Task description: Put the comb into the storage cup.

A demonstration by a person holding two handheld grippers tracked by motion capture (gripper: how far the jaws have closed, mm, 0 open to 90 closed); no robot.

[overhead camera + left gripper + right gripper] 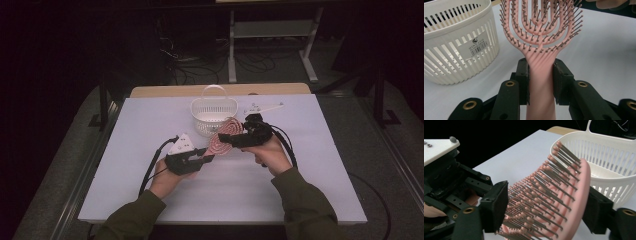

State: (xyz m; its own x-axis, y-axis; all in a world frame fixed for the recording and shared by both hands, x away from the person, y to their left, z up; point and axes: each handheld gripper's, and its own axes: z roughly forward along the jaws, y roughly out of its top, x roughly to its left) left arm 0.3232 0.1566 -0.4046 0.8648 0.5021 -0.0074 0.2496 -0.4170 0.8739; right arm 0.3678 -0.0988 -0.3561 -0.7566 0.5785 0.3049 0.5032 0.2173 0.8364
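Note:
A pink vented hairbrush (218, 146) with ball-tipped bristles hangs just above the white table, in front of the basket. My left gripper (207, 157) is shut on its handle; in the left gripper view both pads clamp the handle (541, 100) below the brush head (541, 37). My right gripper (231, 137) comes in from the right and closes across the head. In the right gripper view one pad (496, 205) meets the bristle tips and the other (596, 212) lies against the brush's back (576, 202).
A white slotted basket (214, 112) with a handle stands just behind the brush, and looks bare inside (609, 152). A small white bracket (262, 107) lies to its right. The white table (150, 125) ends in a wooden strip at the back.

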